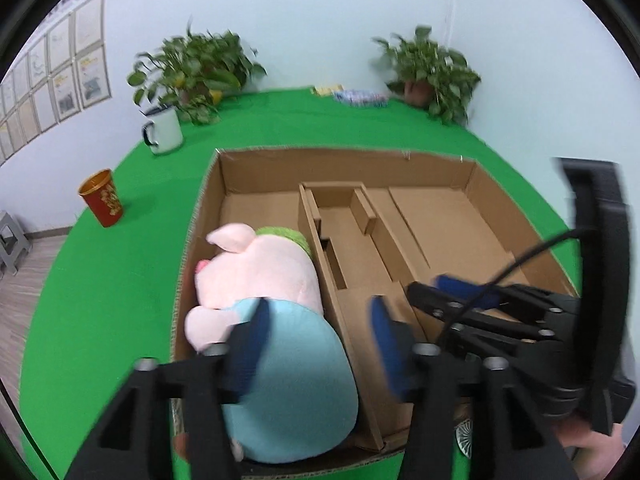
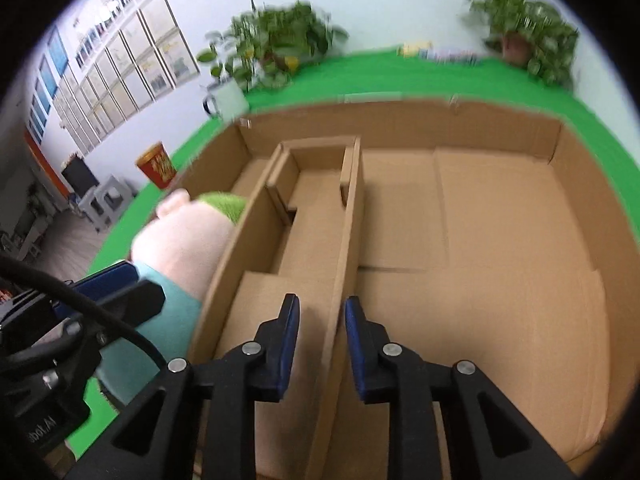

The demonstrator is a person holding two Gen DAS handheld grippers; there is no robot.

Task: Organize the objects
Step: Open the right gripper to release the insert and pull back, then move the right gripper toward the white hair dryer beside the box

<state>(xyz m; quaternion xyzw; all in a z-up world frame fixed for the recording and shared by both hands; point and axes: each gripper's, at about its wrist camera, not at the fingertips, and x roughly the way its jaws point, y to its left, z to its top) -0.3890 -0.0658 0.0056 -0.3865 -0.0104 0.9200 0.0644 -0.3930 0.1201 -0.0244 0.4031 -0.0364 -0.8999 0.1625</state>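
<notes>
**Pig in box's left bay; both grippers over the box**

Hidden or unclear: in the left wrist view the pig's near end runs under the left gripper, and the box's near wall is cut off by the gripper frames. In the right wrist view a divider hides most of the pig; only the pink head, a green patch and some blue body show. Plants and the far clutter are motion-blurred. I can't tell whether the left finger touches the plush or only overlaps it.

Position: the pig lies in the box's left bay, against the left wall and the inner divider. The left gripper hangs over its blue rear half, jaws spread wide, one pad over the body, the other over the middle bay; nothing clamped.

The right gripper straddles the divider's top edge, jaws parted with a clear gap either side, gripping nothing.

Orientation: the pig's long axis runs front to back of the box, head away from the cameras, snout toward the left wall.

Outside the box, on the green cloth: a white mug and a red cup, well apart from it.
</notes>
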